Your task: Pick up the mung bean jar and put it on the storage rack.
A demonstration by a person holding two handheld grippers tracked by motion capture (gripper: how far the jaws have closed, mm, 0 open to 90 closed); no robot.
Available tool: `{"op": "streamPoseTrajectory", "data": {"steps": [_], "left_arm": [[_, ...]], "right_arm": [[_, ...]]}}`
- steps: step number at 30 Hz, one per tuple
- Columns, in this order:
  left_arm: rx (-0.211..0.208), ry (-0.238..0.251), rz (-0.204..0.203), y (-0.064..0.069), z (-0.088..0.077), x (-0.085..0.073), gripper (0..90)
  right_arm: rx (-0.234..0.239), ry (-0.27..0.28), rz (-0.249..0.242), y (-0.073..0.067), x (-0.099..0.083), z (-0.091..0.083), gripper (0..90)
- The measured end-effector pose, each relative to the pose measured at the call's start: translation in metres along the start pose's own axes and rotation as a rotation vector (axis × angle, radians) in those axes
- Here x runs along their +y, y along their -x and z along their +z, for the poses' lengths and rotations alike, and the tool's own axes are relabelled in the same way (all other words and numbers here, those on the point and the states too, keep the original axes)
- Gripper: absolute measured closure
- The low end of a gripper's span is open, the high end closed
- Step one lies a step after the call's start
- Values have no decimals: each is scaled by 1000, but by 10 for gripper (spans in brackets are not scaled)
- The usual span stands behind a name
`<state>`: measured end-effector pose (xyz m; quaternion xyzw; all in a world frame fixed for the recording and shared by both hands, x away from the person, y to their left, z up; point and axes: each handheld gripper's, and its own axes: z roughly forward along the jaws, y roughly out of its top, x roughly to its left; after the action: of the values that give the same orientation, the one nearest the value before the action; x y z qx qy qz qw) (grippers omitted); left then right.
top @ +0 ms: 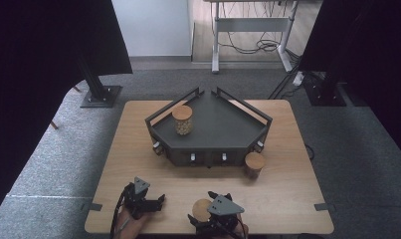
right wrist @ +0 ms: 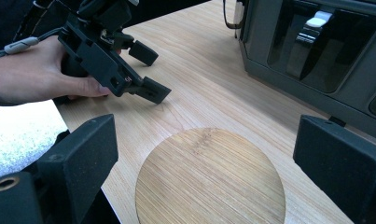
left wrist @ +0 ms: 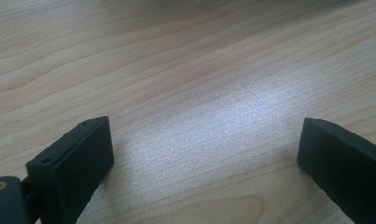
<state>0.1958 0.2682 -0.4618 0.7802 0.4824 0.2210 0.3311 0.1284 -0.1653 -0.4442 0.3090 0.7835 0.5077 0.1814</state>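
Observation:
A jar with a round bamboo lid [right wrist: 210,179] stands near the table's front edge, between the jaws of my right gripper [right wrist: 206,154]. The jaws are wide apart on either side of the lid, with a small gap on each side. In the high view the same jar [top: 200,210] sits inside the right gripper [top: 203,205]. My left gripper [top: 158,203] rests open at the front left, over bare wood [left wrist: 204,93], with nothing between its jaws. A second jar [top: 182,119] stands in the dark corner tray [top: 223,124]. A third jar [top: 254,165] stands on the table in front of the tray's right side.
The dark tray's front wall [right wrist: 316,51] with its latches rises close on the right in the right gripper view. A hand holds the left gripper [right wrist: 113,63] to that view's upper left. Black stands [top: 96,89] and a desk frame [top: 250,30] are beyond the table.

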Motion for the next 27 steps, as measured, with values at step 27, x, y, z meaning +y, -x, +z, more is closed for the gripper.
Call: {"op": "streamPoseTrajectory", "data": {"steps": [27], "left_arm": [[-2, 1, 1, 0, 0, 0, 34]], "right_arm": [[9, -44, 18, 2, -12, 5, 108]]}}
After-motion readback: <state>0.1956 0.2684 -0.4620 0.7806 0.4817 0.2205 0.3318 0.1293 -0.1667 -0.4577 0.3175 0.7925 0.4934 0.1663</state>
